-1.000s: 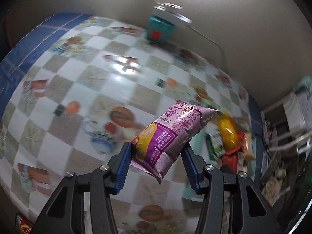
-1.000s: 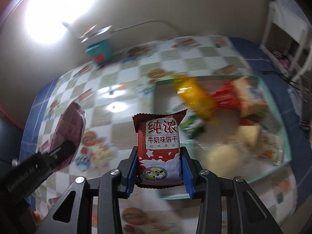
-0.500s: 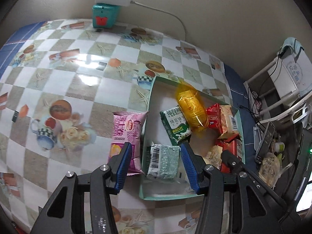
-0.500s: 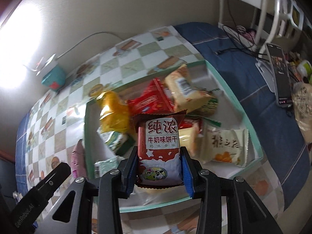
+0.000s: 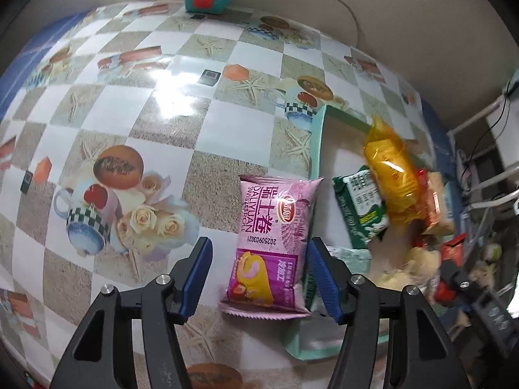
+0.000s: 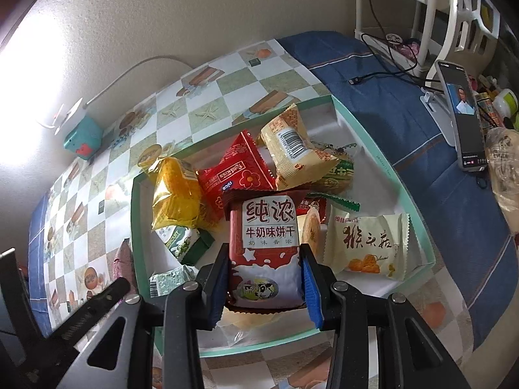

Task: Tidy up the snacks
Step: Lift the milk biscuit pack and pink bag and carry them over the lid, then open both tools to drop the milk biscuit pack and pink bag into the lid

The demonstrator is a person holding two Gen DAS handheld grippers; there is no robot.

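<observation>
Snacks are sorting: our left claw (image 5: pixel 259 278) now gapes, pink pack (image 5: pixel 271 246) dropped at nine o'clock of the tray (image 6: pixel 389 175); right claw (image 6: pixel 263 287) pinches the biscuit pack (image 6: pixel 266 246).

Beige wall (image 6: pixel 201 16) (glare-lit), checkered tablecloth (image 5: pixel 194 123).
</observation>
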